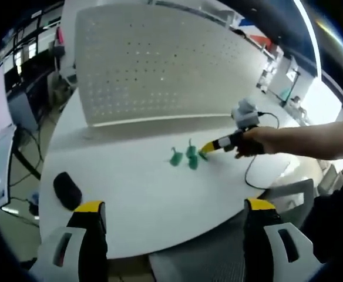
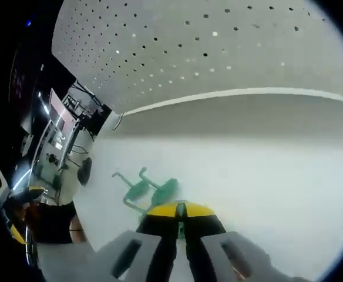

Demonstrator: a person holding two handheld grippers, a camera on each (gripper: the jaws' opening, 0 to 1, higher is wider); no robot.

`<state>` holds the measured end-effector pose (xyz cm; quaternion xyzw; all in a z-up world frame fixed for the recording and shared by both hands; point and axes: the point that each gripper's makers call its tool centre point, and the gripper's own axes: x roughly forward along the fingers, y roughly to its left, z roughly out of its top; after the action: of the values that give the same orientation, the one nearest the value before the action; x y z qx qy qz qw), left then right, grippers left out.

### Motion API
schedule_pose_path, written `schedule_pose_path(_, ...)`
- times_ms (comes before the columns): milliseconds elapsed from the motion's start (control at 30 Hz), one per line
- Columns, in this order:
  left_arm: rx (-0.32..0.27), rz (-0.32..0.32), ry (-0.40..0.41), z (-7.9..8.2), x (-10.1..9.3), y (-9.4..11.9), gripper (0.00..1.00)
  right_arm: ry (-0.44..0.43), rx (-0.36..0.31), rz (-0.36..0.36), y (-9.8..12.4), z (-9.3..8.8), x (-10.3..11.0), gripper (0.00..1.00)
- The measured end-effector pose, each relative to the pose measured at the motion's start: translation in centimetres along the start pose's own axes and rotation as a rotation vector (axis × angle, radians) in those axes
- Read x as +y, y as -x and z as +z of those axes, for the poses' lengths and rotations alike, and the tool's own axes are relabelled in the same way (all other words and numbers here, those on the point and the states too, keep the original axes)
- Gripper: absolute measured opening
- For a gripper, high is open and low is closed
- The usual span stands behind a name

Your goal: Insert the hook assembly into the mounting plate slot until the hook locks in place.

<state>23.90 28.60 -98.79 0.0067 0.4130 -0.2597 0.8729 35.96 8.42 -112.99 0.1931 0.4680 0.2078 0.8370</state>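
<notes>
Left gripper view: green hooks [image 1: 184,157] clustered on white table [image 1: 136,194].

The right gripper [image 2: 181,212] rises from six o'clock, its yellow-tipped jaws pressed together above a white table [image 2: 265,170]. Green hooks [image 2: 145,189] lie just beyond at ten o'clock. A white pegboard [image 2: 218,47] spans twelve o'clock.

Both views are bright and evenly lit from overhead; a long ceiling light strip [image 1: 312,35] glares at the far right. The glossy white tabletop [image 1: 142,194] washes out pale, with soft shadow beneath the white perforated upright panel [image 2: 218,47]. Fisheye bending curves straight edges; the right gripper view is softly blurred.
</notes>
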Motion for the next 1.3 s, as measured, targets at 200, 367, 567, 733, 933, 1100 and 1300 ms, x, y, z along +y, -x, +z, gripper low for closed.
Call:
schedule_pose_path(200, 0.003, 0.001, 0.001, -0.2, -0.1, 0.0, 0.99, 0.005, -0.018, -0.006, 0.6, 0.2, 0.1, 0.00)
schedule_pose_path(367, -0.004, 0.003, -0.010, 0.4, -0.2, 0.0, 0.99, 0.024, -0.047, -0.002, 1.2, 1.1, 0.5, 0.00)
schedule_pose_path(567, -0.030, 0.004, -0.025, 1.6, -0.4, 0.2, 0.99, 0.039, -0.075, -0.002, 1.7, 2.0, 0.6, 0.00)
schedule_pose_path(733, -0.033, -0.002, -0.054, 2.3, -0.7, 0.1, 0.99, 0.047, -0.087, -0.012, 2.2, 2.1, 0.6, 0.00)
schedule_pose_path(933, -0.069, -0.012, -0.049, 3.6, -1.1, 0.2, 1.00, 0.043, -0.102, -0.017, 3.0, 2.4, 0.5, 0.00)
schedule_pose_path(1100, -0.081, -0.028, -0.058, 4.1, -1.6, 0.2, 1.00, 0.065, -0.132, -0.022, 4.0, 3.2, 0.9, 0.00)
schedule_pose_path(1300, -0.096, -0.055, -0.043, 4.4, -2.2, 0.3, 1.00, 0.071, -0.190, -0.018, 5.4, 4.7, 1.7, 0.00)
